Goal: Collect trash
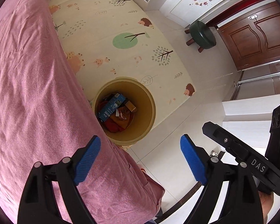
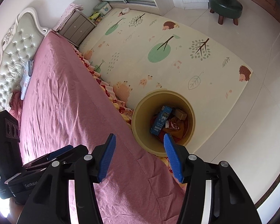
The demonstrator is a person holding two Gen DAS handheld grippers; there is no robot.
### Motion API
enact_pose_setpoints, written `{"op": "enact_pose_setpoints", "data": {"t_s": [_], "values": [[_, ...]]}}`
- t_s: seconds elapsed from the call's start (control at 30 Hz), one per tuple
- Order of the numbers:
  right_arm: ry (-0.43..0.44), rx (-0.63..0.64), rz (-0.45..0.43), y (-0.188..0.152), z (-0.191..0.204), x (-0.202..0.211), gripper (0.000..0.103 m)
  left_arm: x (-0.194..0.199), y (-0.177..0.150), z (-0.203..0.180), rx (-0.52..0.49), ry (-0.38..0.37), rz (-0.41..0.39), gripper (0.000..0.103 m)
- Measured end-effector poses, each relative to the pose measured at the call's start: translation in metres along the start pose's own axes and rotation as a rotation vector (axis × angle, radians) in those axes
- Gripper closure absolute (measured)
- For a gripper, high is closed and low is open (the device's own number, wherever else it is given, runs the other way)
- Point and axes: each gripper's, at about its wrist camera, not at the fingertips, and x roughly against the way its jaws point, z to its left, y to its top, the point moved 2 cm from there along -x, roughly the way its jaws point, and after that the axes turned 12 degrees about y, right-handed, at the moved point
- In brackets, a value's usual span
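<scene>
Hovering over bed (image 2: 65, 102), we log: left gripper (image 1: 140, 160) and right gripper (image 2: 140, 158), jaws wide apart, empty. Trash bin (image 2: 140, 127) on floor mat (image 2: 158, 65) ahead-below, right gripper nearer; blue box (image 2: 161, 120) inside, leaning on end.

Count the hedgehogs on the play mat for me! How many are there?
2 brown hedgehogs show: one at the mat's far edge toward the green stool, one at the corner nearest the tiled floor. The bed covers the mat's near side, so more may be hidden.
</scene>
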Motion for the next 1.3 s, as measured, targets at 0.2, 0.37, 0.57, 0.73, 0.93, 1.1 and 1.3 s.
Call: {"op": "enact_pose_setpoints", "data": {"t_s": [0.2, 0.37, 0.57, 0.73, 0.93, 1.1, 1.3], "values": [[0.004, 0.029, 0.013, -0.005, 0.014, 0.002, 0.05, 0.016, -0.008, 0.016, 0.028, -0.002, -0.023, 0.016], [0.023, 0.052, 0.032, -0.015, 0.036, 0.003, 0.05, 0.042, -0.022, 0.047, 0.093, 0.015, -0.074, 0.016], [0.058, 0.139, 0.081, -0.038, 0.083, -0.007, 0.05, 0.082, -0.056, 0.1, 0.182, 0.053, -0.137, 0.016], [0.099, 0.184, 0.119, -0.061, 0.123, -0.018, 0.05, 0.111, -0.093, 0.132, 0.237, 0.078, -0.185, 0.016], [0.163, 0.255, 0.187, -0.106, 0.184, -0.028, 0.05, 0.138, -0.139, 0.17, 0.315, 0.118, -0.223, 0.013], [0.17, 0.354, 0.231, -0.14, 0.227, -0.029, 0.048, 0.165, -0.188, 0.205, 0.446, 0.157, -0.265, 0.01], [0.166, 0.447, 0.251, -0.169, 0.276, -0.02, 0.043, 0.203, -0.242, 0.237, 0.557, 0.21, -0.325, 0.004]]}}
